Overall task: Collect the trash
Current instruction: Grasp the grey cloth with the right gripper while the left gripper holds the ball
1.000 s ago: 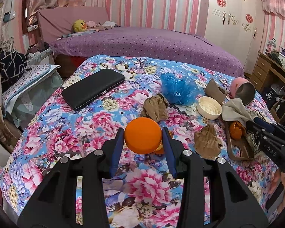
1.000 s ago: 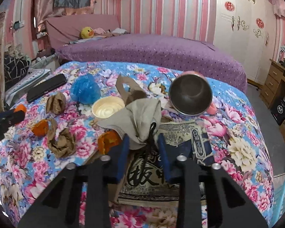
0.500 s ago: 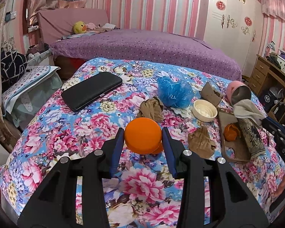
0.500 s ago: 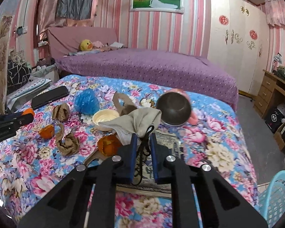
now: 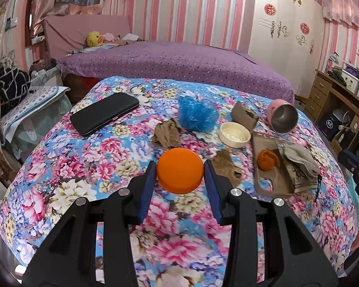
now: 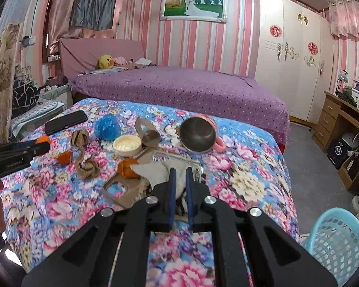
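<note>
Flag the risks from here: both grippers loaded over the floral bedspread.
1. The right gripper pinches only a fold of the grey cloth bag; the rest droops and its black cord could snag the tan tray and tip the orange peel.
2. The left gripper holds the smooth orange lid by its edges; it may slip out.
3. The blue basket sits low beside the bed, so a drop could miss.

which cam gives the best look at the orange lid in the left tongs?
Left wrist. The orange lid sits centered, close and unblocked, clamped in the left tongs. In the right wrist view the lid is only a small orange sliver behind the tongs' dark tip at the left edge.
</note>
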The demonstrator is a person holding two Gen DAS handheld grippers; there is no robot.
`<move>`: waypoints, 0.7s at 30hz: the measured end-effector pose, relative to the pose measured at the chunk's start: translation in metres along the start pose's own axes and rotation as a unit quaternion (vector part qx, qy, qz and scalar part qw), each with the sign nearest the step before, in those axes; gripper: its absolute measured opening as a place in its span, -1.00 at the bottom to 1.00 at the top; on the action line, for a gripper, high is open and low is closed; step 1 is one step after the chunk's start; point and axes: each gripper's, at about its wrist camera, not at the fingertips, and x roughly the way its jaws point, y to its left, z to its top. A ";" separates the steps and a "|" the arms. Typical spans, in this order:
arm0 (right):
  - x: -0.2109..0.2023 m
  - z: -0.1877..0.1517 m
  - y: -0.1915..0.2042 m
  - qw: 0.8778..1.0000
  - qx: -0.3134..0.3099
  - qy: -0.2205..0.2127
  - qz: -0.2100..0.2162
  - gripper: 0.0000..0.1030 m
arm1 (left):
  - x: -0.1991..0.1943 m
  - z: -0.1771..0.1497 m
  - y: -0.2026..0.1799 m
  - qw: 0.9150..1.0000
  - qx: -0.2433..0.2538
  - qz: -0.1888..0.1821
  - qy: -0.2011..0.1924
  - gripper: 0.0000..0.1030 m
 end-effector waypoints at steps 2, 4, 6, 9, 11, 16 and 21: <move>-0.003 -0.005 -0.004 1.000 0.002 0.007 0.000 -0.84 | -0.002 -0.002 -0.004 1.000 0.007 0.001 -0.002 -0.24; -0.004 -0.011 -0.009 1.000 0.004 0.014 -0.001 -0.84 | -0.001 -0.003 -0.005 1.000 0.010 0.002 0.000 -0.24; -0.004 -0.014 -0.013 1.000 0.005 0.019 -0.005 -0.82 | 0.001 -0.004 -0.003 1.000 0.006 0.000 0.006 -0.24; -0.002 -0.016 -0.018 1.000 0.012 0.022 -0.007 -0.75 | 0.004 -0.004 0.003 1.000 -0.003 0.000 0.011 -0.24; 0.001 -0.017 -0.018 1.000 0.014 0.026 -0.007 -0.24 | 0.005 -0.003 0.005 1.000 -0.006 0.002 0.012 -0.24; 0.008 -0.014 -0.007 1.000 0.004 0.021 -0.004 0.20 | 0.007 -0.003 0.006 1.000 -0.009 0.000 0.016 -0.24; 0.035 -0.012 0.007 0.999 -0.014 0.046 0.009 0.20 | 0.008 -0.003 0.005 1.000 -0.004 0.002 0.014 -0.24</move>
